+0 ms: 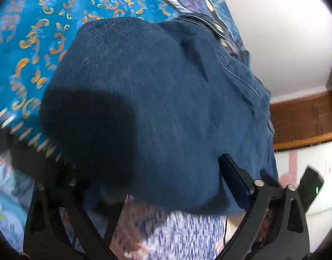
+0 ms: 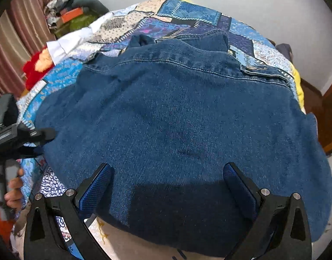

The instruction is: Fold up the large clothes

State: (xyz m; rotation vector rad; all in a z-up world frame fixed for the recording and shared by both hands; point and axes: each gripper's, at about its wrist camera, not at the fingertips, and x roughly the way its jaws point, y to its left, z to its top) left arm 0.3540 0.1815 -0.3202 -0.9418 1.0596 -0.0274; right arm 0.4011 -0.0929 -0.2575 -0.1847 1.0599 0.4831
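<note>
Denim jacket (image 2: 176,119) lies flat on the quilt (image 2: 187,15), collar far, hem near. The left gripper (image 2: 36,134) sits at its left edge, state unclear; the right gripper (image 2: 168,186), jaws apart, straddles the near hem, nearer.

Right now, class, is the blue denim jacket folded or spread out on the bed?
Mostly spread: the blue denim jacket lies back-up and broad across the patchwork quilt.
</note>
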